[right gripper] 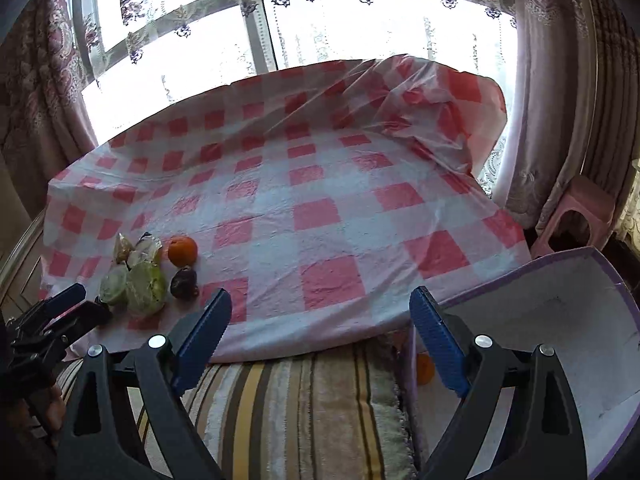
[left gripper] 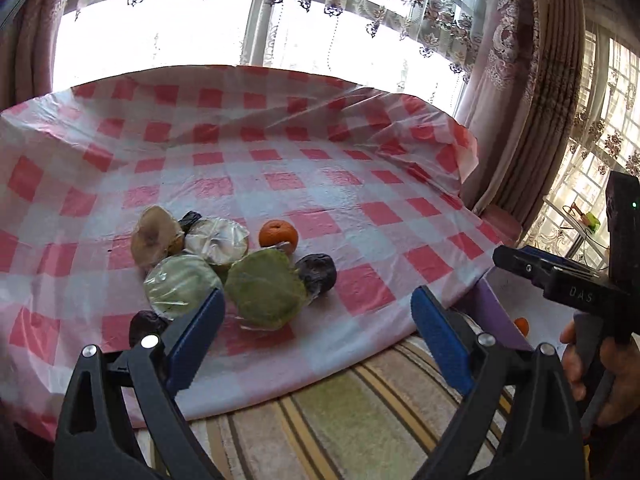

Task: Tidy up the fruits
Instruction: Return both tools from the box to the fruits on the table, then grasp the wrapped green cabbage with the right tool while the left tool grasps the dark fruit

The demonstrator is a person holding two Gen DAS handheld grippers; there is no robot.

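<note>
Fruit pile [left gripper: 224, 264] sat on checked tablecloth [left gripper: 320, 168], near-left part: wrapped green pieces, tangerine [left gripper: 278, 233], dark plums. Second tangerine [right gripper: 425, 368] lay in purple box [right gripper: 560, 320] beside table. Left gripper [left gripper: 318, 312] jaws wide, empty. Right gripper [right gripper: 320, 312] jaws wide, empty.

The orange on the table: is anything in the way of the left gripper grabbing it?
Yes. The wrapped green fruit lies between the open left gripper and the orange, touching its near side.
</note>
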